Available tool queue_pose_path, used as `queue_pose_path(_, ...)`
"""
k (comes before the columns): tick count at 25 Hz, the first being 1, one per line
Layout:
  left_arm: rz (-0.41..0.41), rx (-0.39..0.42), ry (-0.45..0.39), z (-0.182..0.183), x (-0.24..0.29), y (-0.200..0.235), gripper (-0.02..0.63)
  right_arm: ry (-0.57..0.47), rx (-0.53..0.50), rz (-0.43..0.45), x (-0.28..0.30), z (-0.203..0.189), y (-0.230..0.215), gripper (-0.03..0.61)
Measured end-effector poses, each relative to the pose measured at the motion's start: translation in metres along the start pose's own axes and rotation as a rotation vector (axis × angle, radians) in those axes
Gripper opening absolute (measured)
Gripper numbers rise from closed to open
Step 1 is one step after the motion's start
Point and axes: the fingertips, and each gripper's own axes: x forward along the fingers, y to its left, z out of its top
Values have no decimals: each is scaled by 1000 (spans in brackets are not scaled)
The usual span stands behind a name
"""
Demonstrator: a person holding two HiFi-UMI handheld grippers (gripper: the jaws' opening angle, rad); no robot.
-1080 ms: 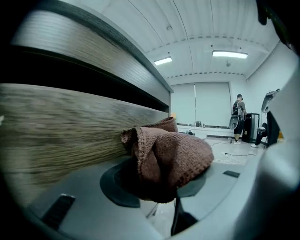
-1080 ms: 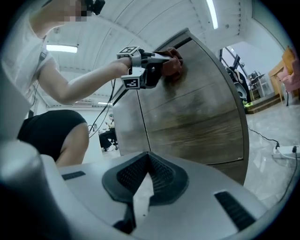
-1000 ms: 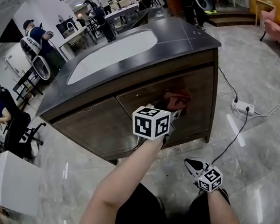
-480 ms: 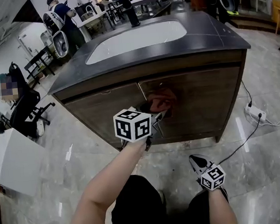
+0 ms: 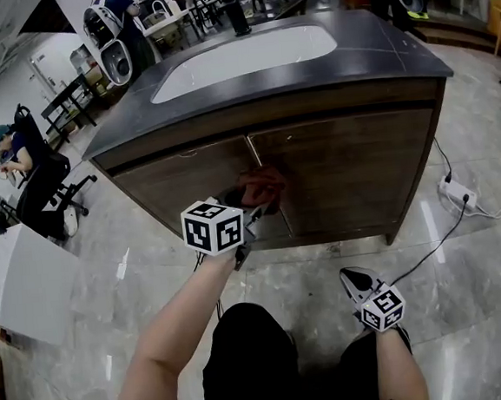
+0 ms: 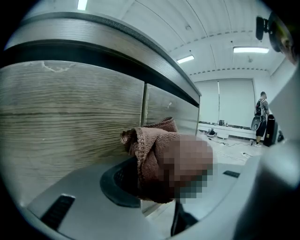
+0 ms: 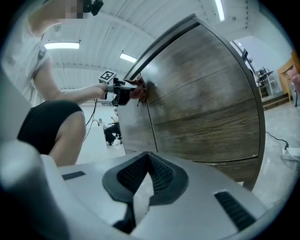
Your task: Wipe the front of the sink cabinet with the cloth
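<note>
The left gripper (image 5: 250, 210) is clamped on a reddish-brown knitted cloth (image 5: 262, 185). In the left gripper view the bunched cloth (image 6: 152, 150) fills the space between the two jaws. The cloth lies against the front of the dark brown wooden sink cabinet (image 5: 352, 164), at the vertical seam between its two doors and about halfway up them. The person's bare left arm (image 5: 171, 341) stretches forward to reach it.

The right gripper (image 5: 354, 281) hangs low near the person's right leg, over the glossy grey stone floor (image 5: 469, 306) and well apart from the cabinet. Its jaws are closed together with nothing between them.

The cabinet carries a dark grey countertop (image 5: 394, 47) with a white oval basin (image 5: 238, 56). A white power strip (image 5: 455, 191) lies on the floor beside the cabinet's right corner.
</note>
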Motion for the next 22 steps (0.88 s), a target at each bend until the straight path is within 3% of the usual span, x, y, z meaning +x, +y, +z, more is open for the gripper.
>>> queue_pose_path(6, -70, 8, -11, 2, 29, -31, 152, -7, 18, -11, -8, 1, -2, 12)
queue_pose_path(22, -272, 169, 15, 15, 111, -129, 152, -34, 9, -53, -35, 14, -9, 12)
